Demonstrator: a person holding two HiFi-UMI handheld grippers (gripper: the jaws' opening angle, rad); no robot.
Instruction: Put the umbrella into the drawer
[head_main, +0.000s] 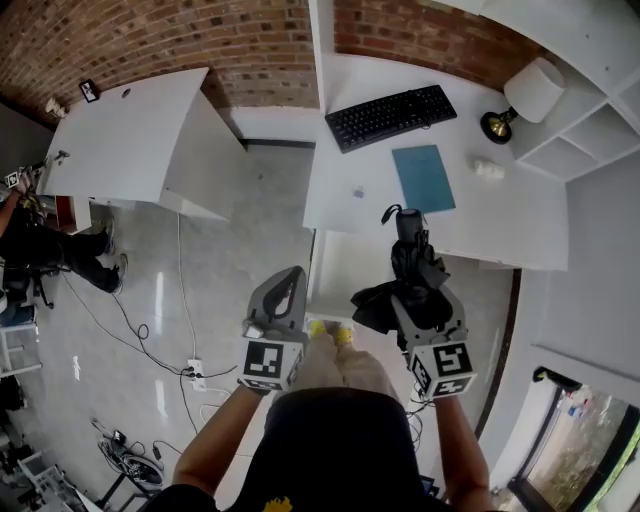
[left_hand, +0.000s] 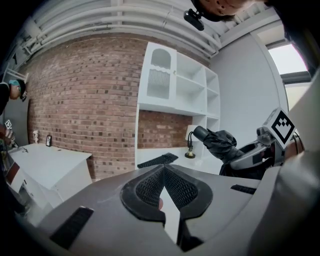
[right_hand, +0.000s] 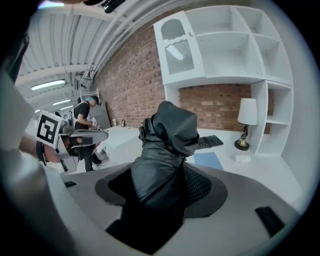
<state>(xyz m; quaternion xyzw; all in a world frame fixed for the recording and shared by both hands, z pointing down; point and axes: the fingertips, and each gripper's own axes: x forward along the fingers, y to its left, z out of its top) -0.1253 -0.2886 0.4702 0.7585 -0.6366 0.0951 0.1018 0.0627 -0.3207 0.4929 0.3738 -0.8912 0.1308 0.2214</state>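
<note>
Umbrella (head_main: 408, 255) sits clenched in right tongs (head_main: 410, 295) by desk (head_main: 500, 215) with keyboard (head_main: 390, 117); left tongs (head_main: 293, 280) closed, empty.

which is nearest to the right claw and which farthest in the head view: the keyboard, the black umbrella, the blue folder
1. black umbrella: clamped in the right claw itself.
2. blue folder: flat on the white desk, just ahead of the umbrella's far end.
3. keyboard: at the back of the desk, slightly to the left.
</note>
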